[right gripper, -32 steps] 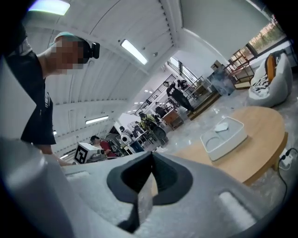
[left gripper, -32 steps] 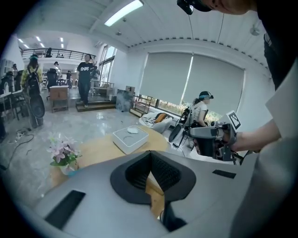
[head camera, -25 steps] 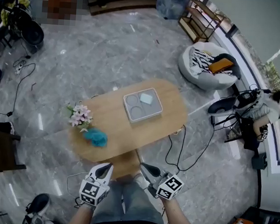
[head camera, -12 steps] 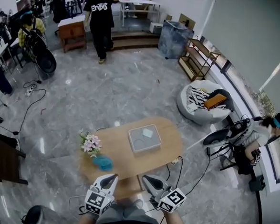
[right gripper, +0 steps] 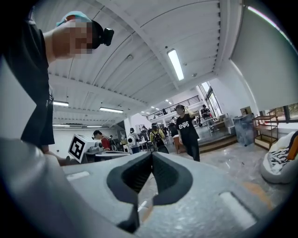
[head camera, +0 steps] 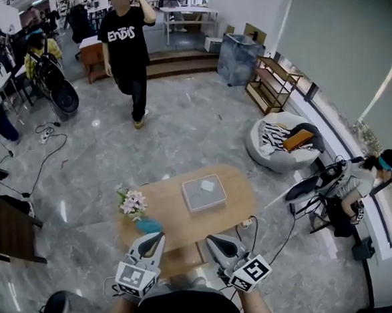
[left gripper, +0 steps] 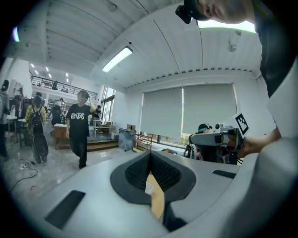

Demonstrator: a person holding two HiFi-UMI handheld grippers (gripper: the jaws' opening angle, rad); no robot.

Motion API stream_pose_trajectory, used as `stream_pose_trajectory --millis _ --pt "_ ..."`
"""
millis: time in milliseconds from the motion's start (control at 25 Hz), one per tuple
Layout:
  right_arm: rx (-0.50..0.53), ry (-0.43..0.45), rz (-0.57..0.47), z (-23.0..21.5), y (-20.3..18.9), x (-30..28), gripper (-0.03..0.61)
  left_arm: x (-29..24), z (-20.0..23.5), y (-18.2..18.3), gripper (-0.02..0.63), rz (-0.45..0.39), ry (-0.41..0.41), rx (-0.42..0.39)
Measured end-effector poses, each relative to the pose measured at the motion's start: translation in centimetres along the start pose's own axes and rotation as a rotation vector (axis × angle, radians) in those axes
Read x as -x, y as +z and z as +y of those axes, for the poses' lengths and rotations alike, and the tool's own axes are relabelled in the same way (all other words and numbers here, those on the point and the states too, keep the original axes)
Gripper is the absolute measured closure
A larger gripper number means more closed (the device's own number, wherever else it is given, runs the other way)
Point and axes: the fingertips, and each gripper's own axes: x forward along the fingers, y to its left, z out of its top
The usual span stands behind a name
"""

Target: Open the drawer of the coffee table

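Holding my left gripper [head camera: 151, 242] and right gripper [head camera: 215, 243] side by side at the coffee table's [head camera: 236, 201] near edge; both jaws pressed together, nothing between them. Grey tray [head camera: 203, 192] mid-table, flowers [head camera: 132, 201] at left edge. Drawer [head camera: 177, 259] shows as wood below near edge; how far out, cannot tell.

Grey marble floor [head camera: 185, 118], a white beanbag [head camera: 277, 148] near a low wooden shelf [head camera: 271, 84], blinds [head camera: 337, 55] covering tall windows.

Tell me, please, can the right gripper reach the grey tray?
Probably not yet: the right gripper is held high above the coffee table, though nothing blocks its way to the grey tray.
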Motion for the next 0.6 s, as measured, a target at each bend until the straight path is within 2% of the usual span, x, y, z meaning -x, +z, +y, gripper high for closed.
stream_pose_trajectory --millis 320,600 --pt "0.058 0.02 -0.006 2.4 2.1 0.8 0.581 0.9 -1.0 3.3 0.6 -0.046 -0.006 -0.048" --pt "0.093 0.015 -0.034 2.4 4.4 1.2 0.581 1.9 -0.8 5.2 0.6 -0.087 0.014 -0.085"
